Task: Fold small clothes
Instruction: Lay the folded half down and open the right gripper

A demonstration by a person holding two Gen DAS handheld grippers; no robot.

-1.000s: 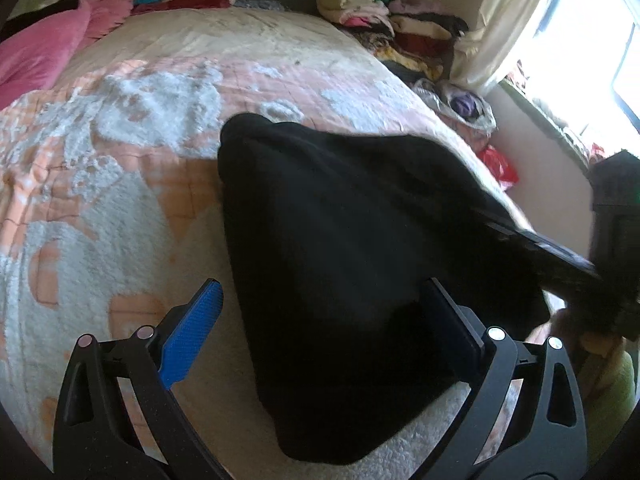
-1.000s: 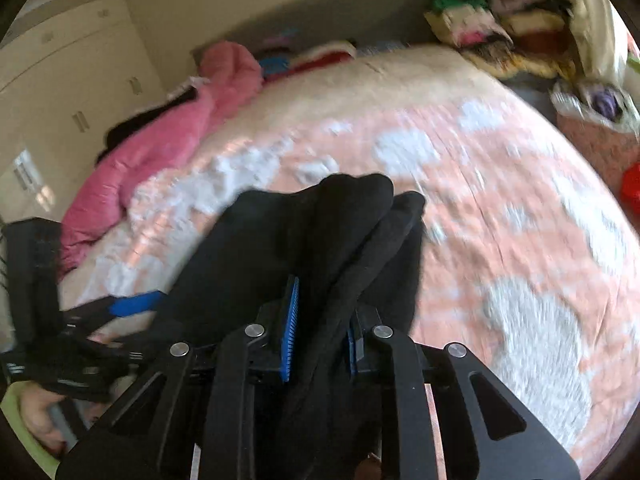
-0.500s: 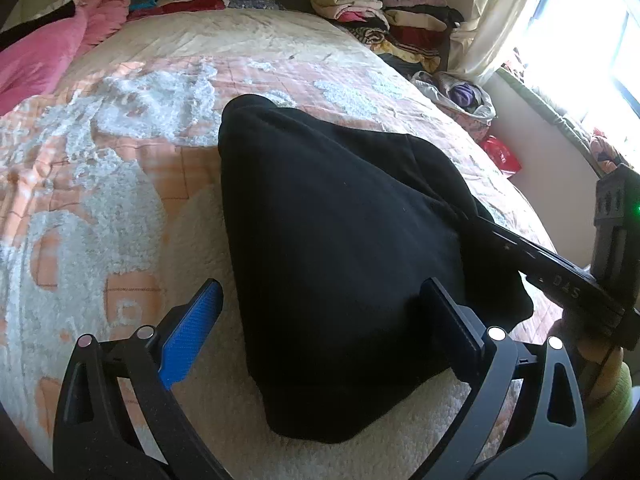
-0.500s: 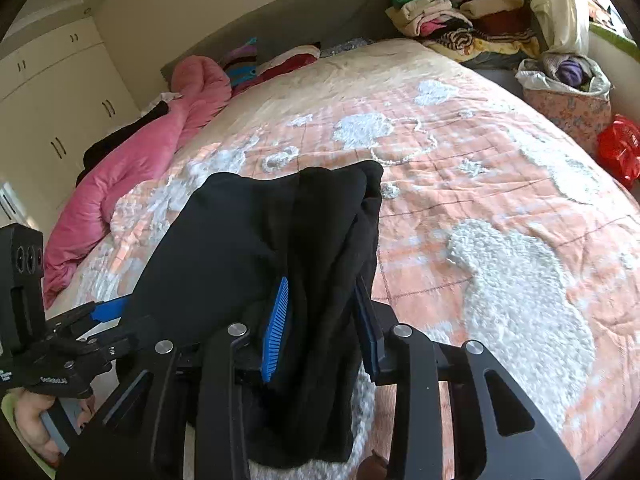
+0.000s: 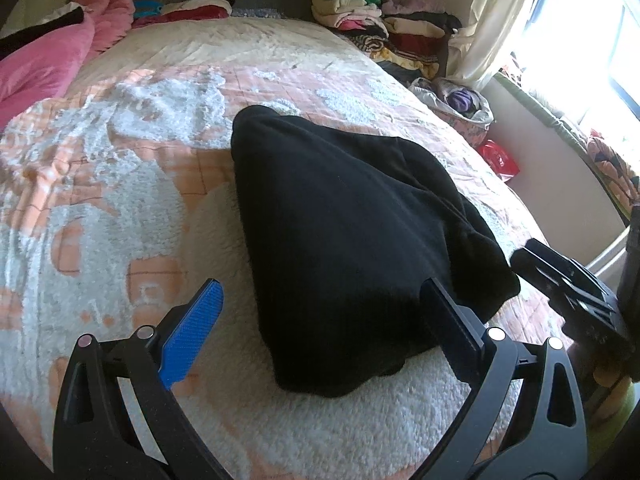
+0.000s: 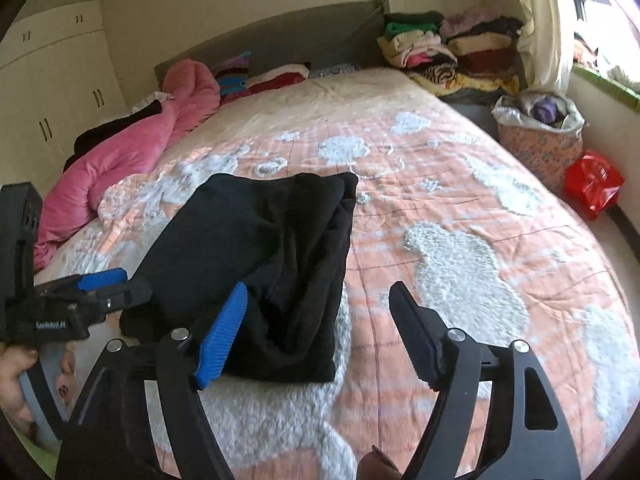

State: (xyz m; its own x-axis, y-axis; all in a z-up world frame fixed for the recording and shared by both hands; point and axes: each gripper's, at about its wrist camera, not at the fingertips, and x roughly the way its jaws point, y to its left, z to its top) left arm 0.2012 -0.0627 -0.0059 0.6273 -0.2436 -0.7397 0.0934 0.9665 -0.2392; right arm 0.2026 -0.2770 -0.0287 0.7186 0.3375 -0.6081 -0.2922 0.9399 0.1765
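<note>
A black garment [image 5: 344, 240] lies folded on the bed's peach and white blanket [image 5: 100, 184]; it also shows in the right wrist view [image 6: 272, 256]. My left gripper [image 5: 320, 300] is open over its near edge, with the fingers to either side and nothing held. My right gripper [image 6: 320, 304] is open and empty, just above the garment's near right corner. In the left wrist view the right gripper [image 5: 560, 284] sits at the garment's right side. In the right wrist view the left gripper [image 6: 100, 292] sits at the garment's left.
A pink duvet [image 6: 132, 164] lies along the bed's left side. Stacks of folded clothes [image 6: 448, 52] stand at the head of the bed on the right. A bag of clothes [image 6: 536, 128] and a red bag [image 6: 592, 184] sit on the floor by the window.
My right gripper has opened and let go of the black garment, then drawn back. The garment has dropped flat onto the bed. My left gripper stayed open.
</note>
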